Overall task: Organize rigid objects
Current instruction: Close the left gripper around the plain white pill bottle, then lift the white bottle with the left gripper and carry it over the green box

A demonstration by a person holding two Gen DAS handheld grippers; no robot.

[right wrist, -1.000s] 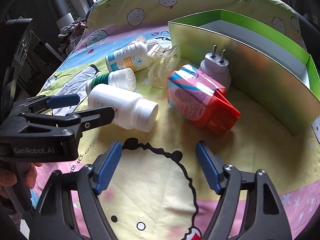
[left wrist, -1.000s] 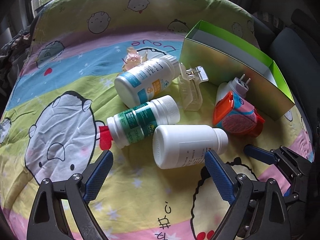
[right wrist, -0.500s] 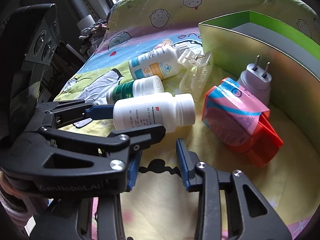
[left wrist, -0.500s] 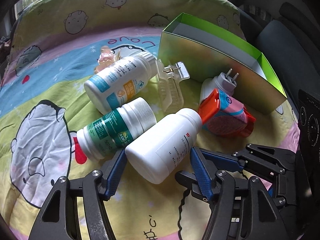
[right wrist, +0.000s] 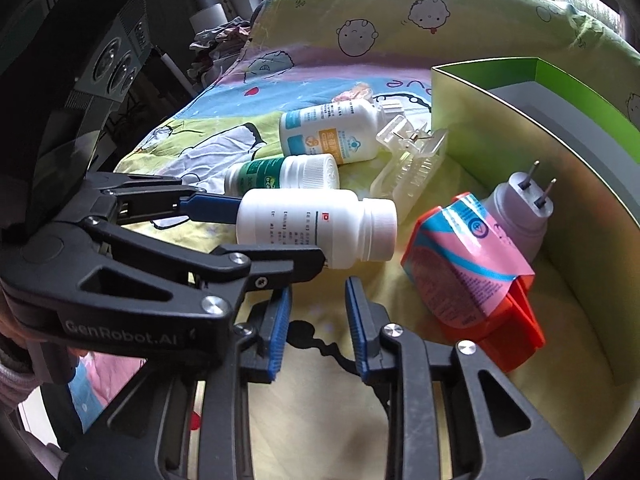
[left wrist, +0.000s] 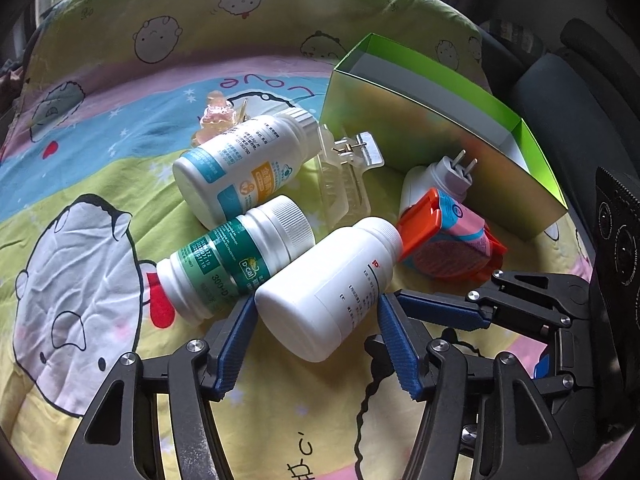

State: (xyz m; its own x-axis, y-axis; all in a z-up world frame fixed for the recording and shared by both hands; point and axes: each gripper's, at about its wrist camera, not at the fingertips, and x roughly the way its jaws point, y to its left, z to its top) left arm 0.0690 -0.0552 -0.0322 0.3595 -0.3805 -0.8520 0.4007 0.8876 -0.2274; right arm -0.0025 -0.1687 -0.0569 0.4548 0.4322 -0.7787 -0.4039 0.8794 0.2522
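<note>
Left wrist view is showing the left gripper [left wrist: 316,320] closing its blue pads on the plain white plastic bottle [left wrist: 332,288], which is lying on the cartoon-printed bedsheet [left wrist: 80,240] near its front edge. Beside it, the right gripper [right wrist: 316,316] is standing with its jaws pressed nearly together and nothing between them. Just behind are lying a green-labelled white bottle [left wrist: 236,260] and an orange and pink carton [left wrist: 448,240], the white bottle's cap touching the carton. Farther are a white plug adapter [left wrist: 436,180], a clear plastic clip [left wrist: 348,176], a blue-labelled bottle [left wrist: 248,168] and a small pink figure [left wrist: 216,116]. At the far right, the green open box [left wrist: 440,128] seems empty, so I judge the sorting is only beginning.
</note>
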